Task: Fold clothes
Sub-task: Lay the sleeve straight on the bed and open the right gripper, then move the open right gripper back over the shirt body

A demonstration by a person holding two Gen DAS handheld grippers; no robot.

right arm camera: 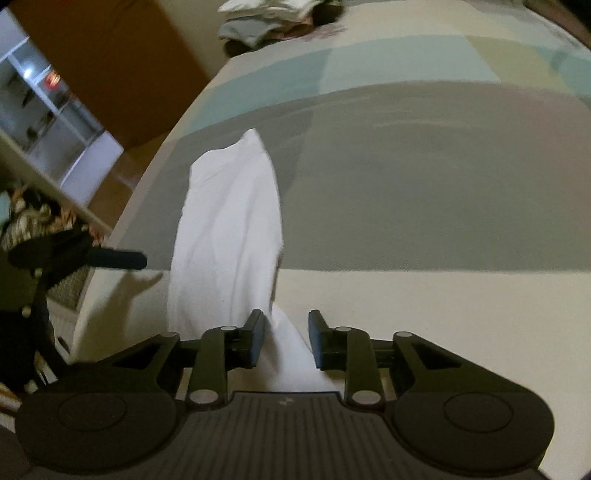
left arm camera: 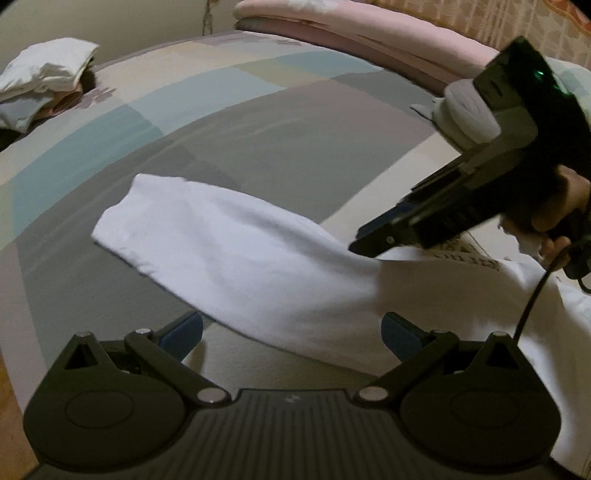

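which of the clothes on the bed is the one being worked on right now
The white shirt spread across the grey patch, beside both grippers. The small clothes pile sits untouched at the bed's far corner.

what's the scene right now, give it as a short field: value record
surface: bed with colour-block cover
garment: white shirt, sleeve stretched out across the cover
left gripper: open, beside the sleeve, holding nothing
right gripper: open, white cloth between its jaws, not clamped
other laundry: pile of clothes at the far corner
bedding: pink folded blanket along the far edge
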